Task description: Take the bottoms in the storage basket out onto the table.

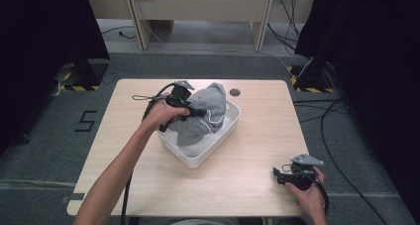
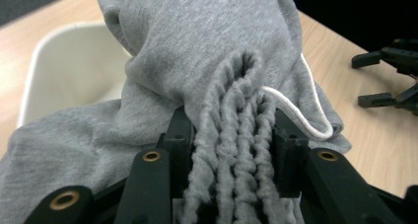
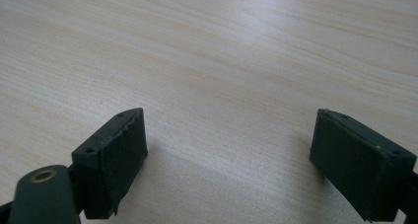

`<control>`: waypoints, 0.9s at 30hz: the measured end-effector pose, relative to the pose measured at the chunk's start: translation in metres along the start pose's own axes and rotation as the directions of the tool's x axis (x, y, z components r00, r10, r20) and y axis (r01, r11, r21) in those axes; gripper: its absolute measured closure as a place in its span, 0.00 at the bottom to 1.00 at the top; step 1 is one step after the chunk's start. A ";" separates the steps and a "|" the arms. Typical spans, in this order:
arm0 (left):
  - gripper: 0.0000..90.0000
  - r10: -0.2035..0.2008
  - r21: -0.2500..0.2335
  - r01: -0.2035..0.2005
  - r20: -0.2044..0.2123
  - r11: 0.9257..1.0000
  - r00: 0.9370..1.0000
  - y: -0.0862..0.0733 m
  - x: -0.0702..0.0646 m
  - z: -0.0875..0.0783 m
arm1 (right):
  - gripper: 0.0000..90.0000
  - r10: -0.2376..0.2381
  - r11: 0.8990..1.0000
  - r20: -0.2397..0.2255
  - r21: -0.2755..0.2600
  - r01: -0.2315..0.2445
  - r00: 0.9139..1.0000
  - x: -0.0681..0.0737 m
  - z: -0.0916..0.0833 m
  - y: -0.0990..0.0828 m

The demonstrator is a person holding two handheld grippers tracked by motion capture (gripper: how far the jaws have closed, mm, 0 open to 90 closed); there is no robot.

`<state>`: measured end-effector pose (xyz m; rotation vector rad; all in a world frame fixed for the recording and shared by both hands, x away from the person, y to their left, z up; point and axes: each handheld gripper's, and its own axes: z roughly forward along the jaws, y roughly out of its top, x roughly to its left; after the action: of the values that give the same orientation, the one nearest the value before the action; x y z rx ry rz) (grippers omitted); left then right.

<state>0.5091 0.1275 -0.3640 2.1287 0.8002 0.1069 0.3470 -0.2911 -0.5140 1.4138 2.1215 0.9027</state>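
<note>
A grey hooded sweatshirt (image 1: 205, 111) with a white drawstring (image 2: 300, 118) hangs bunched above a white plastic tub (image 1: 223, 131) in the middle of the table. My left gripper (image 1: 198, 112) is shut on a thick ribbed fold of the sweatshirt (image 2: 236, 135), which fills the gap between its jaws. The garment's lower part still drapes into the tub (image 2: 64, 66). My right gripper (image 1: 278, 175) rests near the table's front right corner, held by a hand. Its jaws stand wide apart over bare wood (image 3: 226, 155), with nothing between them.
The light wooden table (image 1: 257, 155) has a round cable hole (image 1: 235, 92) behind the tub. A thin black cord loop (image 1: 141, 97) lies at the back left. The other gripper (image 2: 389, 76) lies beyond the sweatshirt in the left gripper view. Dark curtains and floor cables surround the table.
</note>
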 end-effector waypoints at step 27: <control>0.66 -0.054 -0.163 0.058 0.027 0.985 0.998 0.018 0.000 -0.115 | 0.16 0.001 1.000 0.002 0.003 -0.001 1.000 0.000 0.000 0.001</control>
<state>0.4792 0.1980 -0.2769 1.9477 0.8094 0.1144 0.3474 -0.2907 -0.5137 1.4175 2.1215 0.8980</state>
